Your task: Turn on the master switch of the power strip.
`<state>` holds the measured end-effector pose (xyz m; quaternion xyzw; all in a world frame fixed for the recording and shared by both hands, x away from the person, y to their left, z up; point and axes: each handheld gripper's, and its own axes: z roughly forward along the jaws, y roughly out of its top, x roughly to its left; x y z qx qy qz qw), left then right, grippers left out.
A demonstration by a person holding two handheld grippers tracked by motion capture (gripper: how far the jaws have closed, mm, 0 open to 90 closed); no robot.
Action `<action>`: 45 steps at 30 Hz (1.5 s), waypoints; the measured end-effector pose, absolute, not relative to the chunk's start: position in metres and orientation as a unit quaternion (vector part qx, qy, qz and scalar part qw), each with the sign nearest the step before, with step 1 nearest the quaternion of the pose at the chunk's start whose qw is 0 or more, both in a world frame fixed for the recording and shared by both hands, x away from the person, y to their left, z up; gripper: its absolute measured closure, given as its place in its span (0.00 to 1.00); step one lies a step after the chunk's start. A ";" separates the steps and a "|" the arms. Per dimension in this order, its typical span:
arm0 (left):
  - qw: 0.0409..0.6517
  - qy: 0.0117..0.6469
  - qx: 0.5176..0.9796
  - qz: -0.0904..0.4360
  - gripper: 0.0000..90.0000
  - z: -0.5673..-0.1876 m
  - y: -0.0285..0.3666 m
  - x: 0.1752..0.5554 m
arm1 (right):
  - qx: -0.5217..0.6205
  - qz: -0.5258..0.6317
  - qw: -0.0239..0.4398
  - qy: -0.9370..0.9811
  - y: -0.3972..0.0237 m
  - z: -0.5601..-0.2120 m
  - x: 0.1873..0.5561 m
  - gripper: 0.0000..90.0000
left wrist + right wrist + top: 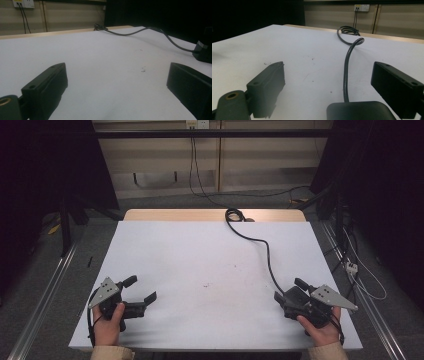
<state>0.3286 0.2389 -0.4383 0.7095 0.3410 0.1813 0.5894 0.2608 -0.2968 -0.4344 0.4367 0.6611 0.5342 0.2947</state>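
Your left gripper (131, 301) rests at about seven o'clock on the white table (210, 255), its jaws wide apart with nothing but bare tabletop between them. Your right gripper (289, 301) sits at about five o'clock, jaws likewise spread and holding nothing. Both point inward toward the middle, which looks like a ready pose before any work begins. The black cable (260, 245) trails from the right gripper up toward twelve o'clock, coiling at the far edge, so it stays out of your reach zone. A few small dark specks (206, 285) mark the centre.
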 end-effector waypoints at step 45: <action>0.590 0.339 0.711 0.178 0.03 -0.440 0.236 0.329 | 0.435 0.537 0.248 0.679 -0.339 -0.428 0.254 0.50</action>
